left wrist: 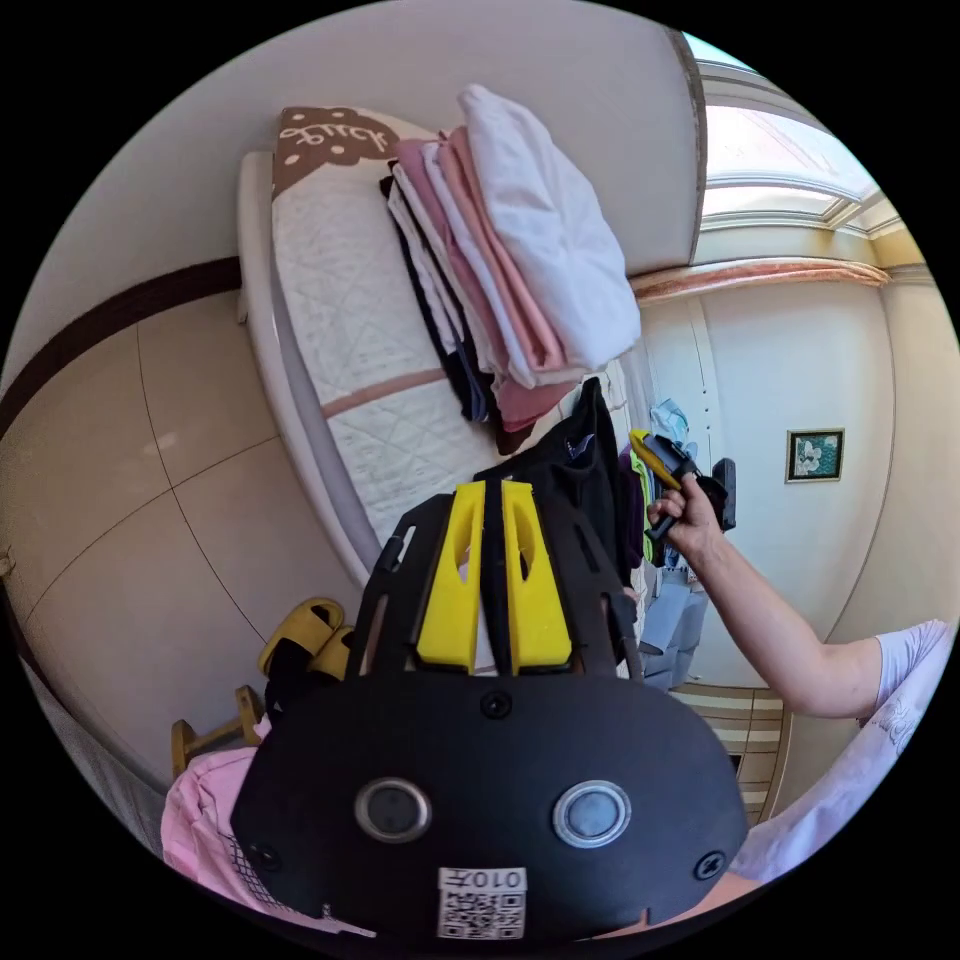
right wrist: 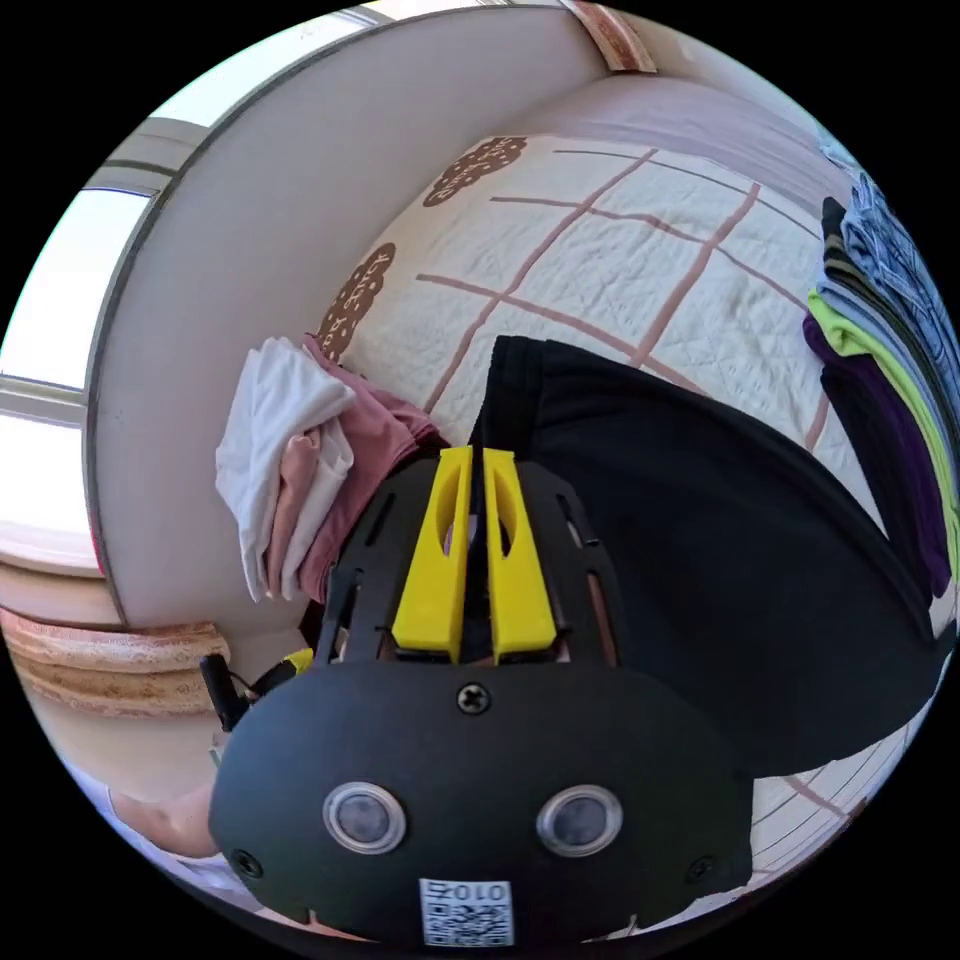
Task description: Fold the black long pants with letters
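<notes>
- Right gripper view: right tool (right wrist: 478, 462) has its yellow jaws nearly together, pinching the waistband edge of the black pants (right wrist: 720, 560), which spread over the quilted bed (right wrist: 600, 270).
- Folded pink and white stack (right wrist: 290, 470) sits beside the pants; a darker clothes pile (right wrist: 890, 340) lies near the far edge.
- Left gripper view: left tool (left wrist: 492, 495) jaws narrow, black pants (left wrist: 585, 470) fabric clamped between them.
- A hand (left wrist: 690, 520) holds the other tool near the pants.

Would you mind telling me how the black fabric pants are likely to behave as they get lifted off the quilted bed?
The black fabric pants will probably flop: they hang in soft folds from the right tool. They look light, since a thin pinch seems to hold them up. On the white quilted bed cover, their trailing end may drag rather than slide cleanly.
</notes>
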